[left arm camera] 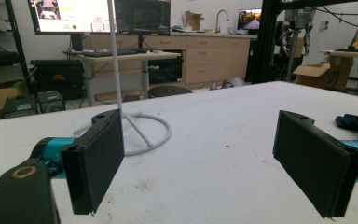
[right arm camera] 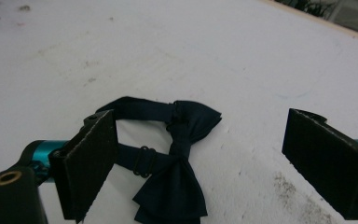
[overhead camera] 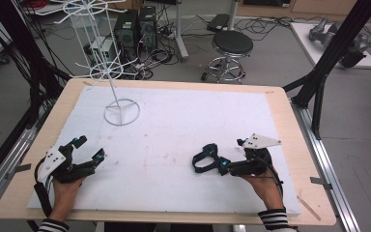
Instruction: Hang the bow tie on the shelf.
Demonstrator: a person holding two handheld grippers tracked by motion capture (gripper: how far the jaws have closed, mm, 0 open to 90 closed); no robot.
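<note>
A dark navy bow tie (right arm camera: 179,186) with its strap looped lies flat on the white foam board (overhead camera: 174,125). My right gripper (right arm camera: 200,170) is open just above the board. The bow sits between its jaws, closer to the left jaw, and part of the strap is hidden behind that jaw. From above, the bow tie (overhead camera: 204,158) lies right of centre with the right gripper (overhead camera: 221,163) pointing left at it. My left gripper (overhead camera: 90,148) stands open near the board's front left with nothing between its jaws. In its own view the left gripper (left arm camera: 205,163) faces the wire stand.
A tall white wire display rack stands at the back left on a ring base (overhead camera: 121,112) (left arm camera: 154,133). The wooden table rim (overhead camera: 290,145) borders the board. Beyond it are a black stool (overhead camera: 232,46) and black frame posts (overhead camera: 319,92).
</note>
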